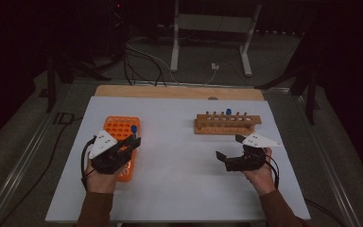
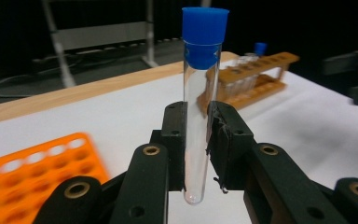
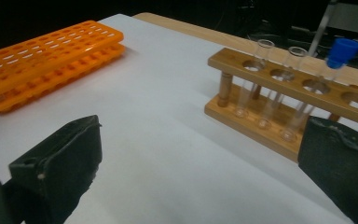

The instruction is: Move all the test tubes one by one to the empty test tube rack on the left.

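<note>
I note a clear test tube (image 2: 196, 135) with blue cap (image 2: 204, 38), orange tube rack (image 1: 121, 142), brown wooden rack (image 1: 227, 124), white worktop (image 1: 179, 161), black claws.

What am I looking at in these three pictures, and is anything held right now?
A person at a white table holds a two-jaw gripper in each hand. The high view looks down from above; the other two cameras ride on the grippers, looking along their black jaws. The left gripper is shut on a blue-capped glass tube, upright, above the orange rack. The right gripper is open and holds nothing. Ahead of it stands a wooden rack with a few tubes, one of them blue-capped.
</note>
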The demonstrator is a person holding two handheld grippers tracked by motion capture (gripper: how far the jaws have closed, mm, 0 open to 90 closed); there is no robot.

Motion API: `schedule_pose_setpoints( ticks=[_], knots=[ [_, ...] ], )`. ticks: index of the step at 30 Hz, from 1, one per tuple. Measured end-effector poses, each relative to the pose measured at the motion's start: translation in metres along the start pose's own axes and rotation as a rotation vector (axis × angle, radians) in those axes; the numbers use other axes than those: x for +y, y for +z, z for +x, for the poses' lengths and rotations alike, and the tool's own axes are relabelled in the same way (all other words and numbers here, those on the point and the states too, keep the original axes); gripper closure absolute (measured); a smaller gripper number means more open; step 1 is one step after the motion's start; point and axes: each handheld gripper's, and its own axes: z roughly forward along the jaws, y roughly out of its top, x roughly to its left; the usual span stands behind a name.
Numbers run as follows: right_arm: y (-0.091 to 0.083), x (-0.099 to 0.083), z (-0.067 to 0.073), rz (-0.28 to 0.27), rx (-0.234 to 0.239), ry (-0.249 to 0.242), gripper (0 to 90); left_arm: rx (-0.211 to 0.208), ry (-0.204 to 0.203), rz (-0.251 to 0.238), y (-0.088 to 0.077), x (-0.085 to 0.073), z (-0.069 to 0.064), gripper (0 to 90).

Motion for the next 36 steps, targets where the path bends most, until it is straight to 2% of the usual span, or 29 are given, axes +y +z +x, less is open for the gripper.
schedule_pose_setpoints(
  ticks=[8,14,24,36],
  knots=[
    [-0.011,-0.008,-0.009,-0.014,-0.014,0.035,0.0,0.079,-0.026,0.011,-0.018,-0.013,0.023,76.6],
    [-0.016,-0.013,-0.011,-0.015,-0.022,0.043,0.0,0.113,-0.045,0.030,-0.029,-0.026,0.033,76.7],
    [-0.017,-0.016,-0.013,-0.020,-0.024,0.051,0.0,0.134,-0.074,0.062,-0.041,-0.046,0.043,76.7],
    [-0.018,-0.017,-0.014,-0.024,-0.023,0.055,0.0,0.132,-0.094,0.125,-0.043,-0.067,0.044,76.7]
  ],
)
